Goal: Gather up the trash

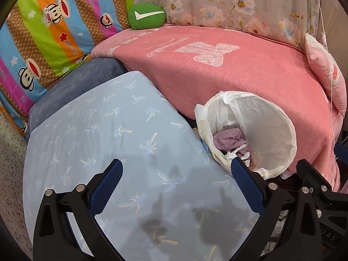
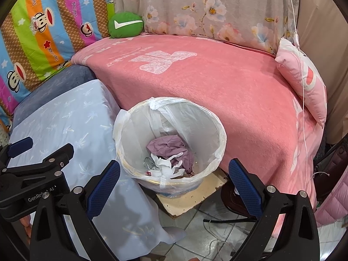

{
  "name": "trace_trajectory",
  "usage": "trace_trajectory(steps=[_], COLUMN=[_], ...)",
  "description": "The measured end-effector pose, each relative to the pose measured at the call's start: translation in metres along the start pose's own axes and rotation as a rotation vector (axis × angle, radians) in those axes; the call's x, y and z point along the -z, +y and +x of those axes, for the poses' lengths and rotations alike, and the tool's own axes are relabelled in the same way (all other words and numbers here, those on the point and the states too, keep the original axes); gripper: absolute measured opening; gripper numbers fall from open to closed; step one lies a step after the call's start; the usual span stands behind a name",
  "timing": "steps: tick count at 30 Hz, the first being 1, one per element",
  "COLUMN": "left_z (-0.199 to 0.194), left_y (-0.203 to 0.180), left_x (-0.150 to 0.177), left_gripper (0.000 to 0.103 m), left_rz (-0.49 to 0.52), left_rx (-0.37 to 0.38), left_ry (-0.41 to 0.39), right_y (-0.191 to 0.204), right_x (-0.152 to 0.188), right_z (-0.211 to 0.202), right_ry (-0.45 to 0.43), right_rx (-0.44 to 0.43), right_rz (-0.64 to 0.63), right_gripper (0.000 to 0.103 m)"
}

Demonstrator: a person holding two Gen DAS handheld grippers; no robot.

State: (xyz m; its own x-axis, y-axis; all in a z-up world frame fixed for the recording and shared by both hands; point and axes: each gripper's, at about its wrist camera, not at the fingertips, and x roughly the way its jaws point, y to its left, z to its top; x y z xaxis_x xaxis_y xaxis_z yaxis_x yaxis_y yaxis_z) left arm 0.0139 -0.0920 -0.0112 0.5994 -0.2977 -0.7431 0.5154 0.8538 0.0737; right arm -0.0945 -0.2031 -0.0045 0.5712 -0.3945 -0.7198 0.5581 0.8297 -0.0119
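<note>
The bin point(image 2: 171, 143), lined with a white bag point(image 2: 219, 152), stands upright at centre frame in the right wrist view, its round mouth facing up and its axis vertical; in the left wrist view it sits at lower right, partly cut off by a finger. Inside lie crumpled purple paper point(image 2: 171, 148) and white scraps point(image 2: 167, 165). The bin rests on a beige board point(image 2: 193, 193) over a tiled floor point(image 2: 208, 230), wedged between a pale blue cloth point(image 1: 104, 134) at left and a pink blanket point(image 1: 228, 71) behind. A striped cartoon quilt point(image 1: 43, 32) fills the upper left, a green cushion point(image 1: 146, 16) sits at upper centre, floral fabric point(image 1: 228, 4) spans the top, and a pink pillow point(image 2: 304, 80) lies at right. Only the right wrist view shows the floor, the board and the bin's base; only the left wrist view shows shadows low on the blue cloth. The left gripper point(image 1: 176, 187) hangs over the blue cloth, fingers spread, empty. The right gripper point(image 2: 174, 184) hangs over the bin's near rim, fingers likewise apart and empty.
</note>
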Motion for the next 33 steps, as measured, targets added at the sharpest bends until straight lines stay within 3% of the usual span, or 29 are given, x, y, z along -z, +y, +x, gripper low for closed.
trace_trajectory(steps=[33], left_z=[0.0067], left_y=[0.0012], left_x=[0.0028], left_gripper=[0.096], left_rz=[-0.006], left_rx=[0.009], left_ry=[0.020], right_y=[-0.0032], right_x=[0.0035], right_z=[0.0057], right_ry=[0.008], right_rx=[0.001], right_rz=[0.010], right_gripper=[0.097])
